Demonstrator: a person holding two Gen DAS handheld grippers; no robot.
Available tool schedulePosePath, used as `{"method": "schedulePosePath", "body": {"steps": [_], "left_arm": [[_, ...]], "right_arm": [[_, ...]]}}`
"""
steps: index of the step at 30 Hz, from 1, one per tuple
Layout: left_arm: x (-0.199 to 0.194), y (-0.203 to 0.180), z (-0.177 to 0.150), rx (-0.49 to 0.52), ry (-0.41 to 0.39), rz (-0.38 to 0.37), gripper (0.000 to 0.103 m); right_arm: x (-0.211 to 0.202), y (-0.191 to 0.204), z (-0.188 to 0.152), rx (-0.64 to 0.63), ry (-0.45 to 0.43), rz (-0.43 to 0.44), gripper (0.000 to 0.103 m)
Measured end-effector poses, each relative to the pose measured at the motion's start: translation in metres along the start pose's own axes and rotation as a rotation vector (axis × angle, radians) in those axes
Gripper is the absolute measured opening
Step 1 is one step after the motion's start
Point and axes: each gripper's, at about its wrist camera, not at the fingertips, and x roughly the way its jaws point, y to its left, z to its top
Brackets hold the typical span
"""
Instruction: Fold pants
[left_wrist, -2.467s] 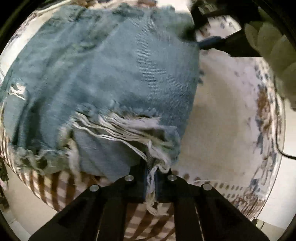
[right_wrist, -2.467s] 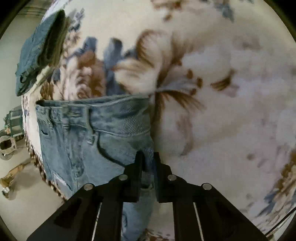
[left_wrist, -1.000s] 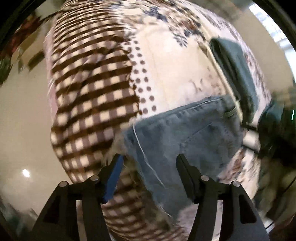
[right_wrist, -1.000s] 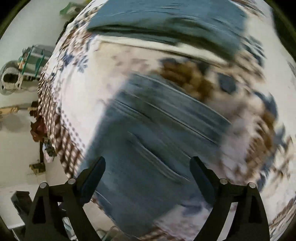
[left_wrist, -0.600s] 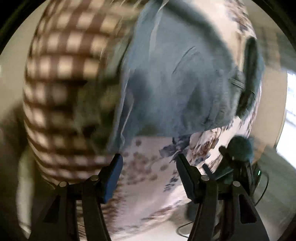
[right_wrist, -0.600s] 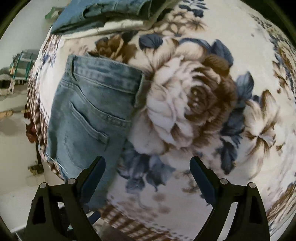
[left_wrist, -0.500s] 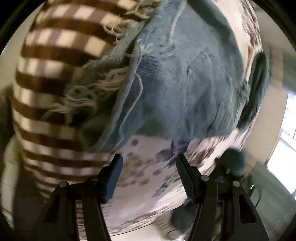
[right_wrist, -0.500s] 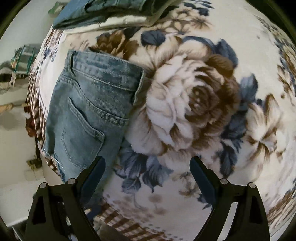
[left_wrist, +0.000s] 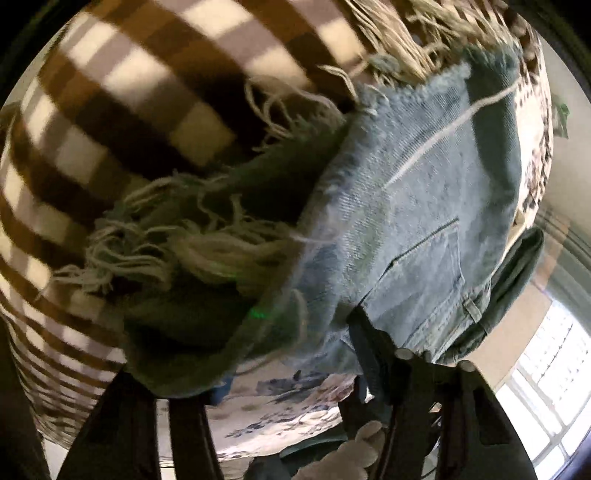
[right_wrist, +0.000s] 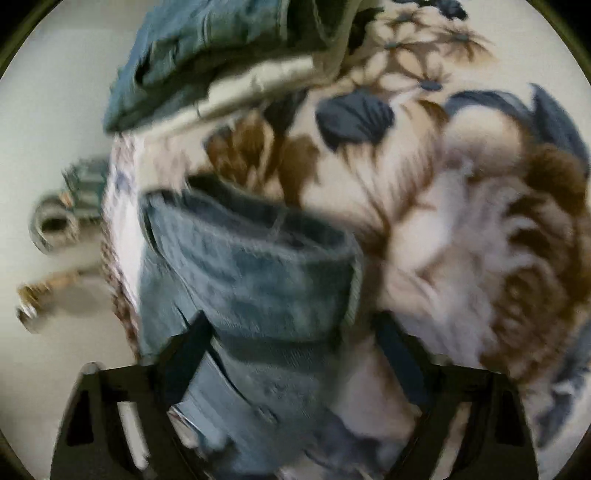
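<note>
Folded light-blue jeans (left_wrist: 413, 236) lie on the floral blanket, back pocket up, frayed hems (left_wrist: 184, 243) hanging at the checked edge. My left gripper (left_wrist: 288, 354) is open, its jaws either side of the jeans' near folded edge, which droops over the left finger. In the right wrist view the jeans (right_wrist: 251, 280) fill the lower middle, waistband edge up. My right gripper (right_wrist: 291, 339) is open, jaws wide apart on both sides of the denim. Both views are blurred.
A stack of folded jeans (right_wrist: 207, 51) lies at the blanket's far edge, also seen as a dark fold (left_wrist: 509, 288). The blanket (right_wrist: 461, 206) has a brown-checked border (left_wrist: 110, 110) with fringe. Floor clutter (right_wrist: 55, 229) lies beyond the edge. A gloved hand (left_wrist: 351, 458) shows at bottom.
Both grippers let go of the jeans, opened, and have moved in close to the folded jeans; the jeans now sit between the jaws of each.
</note>
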Motion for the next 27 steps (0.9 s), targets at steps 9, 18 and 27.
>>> {"method": "schedulePosePath", "body": {"steps": [9, 18, 27], "left_arm": [[-0.027, -0.04, -0.008, 0.272, -0.051, 0.058, 0.004], [-0.09, -0.048, 0.012, 0.563, -0.126, 0.072, 0.005], [-0.052, -0.021, -0.014, 0.413, 0.05, -0.058, 0.081]], "right_arm": [[-0.031, 0.013, -0.035, 0.016, -0.11, 0.001, 0.037], [-0.093, -0.014, -0.104, 0.143, -0.133, -0.013, 0.045], [-0.062, -0.071, -0.101, 0.206, 0.038, -0.022, 0.078]]}}
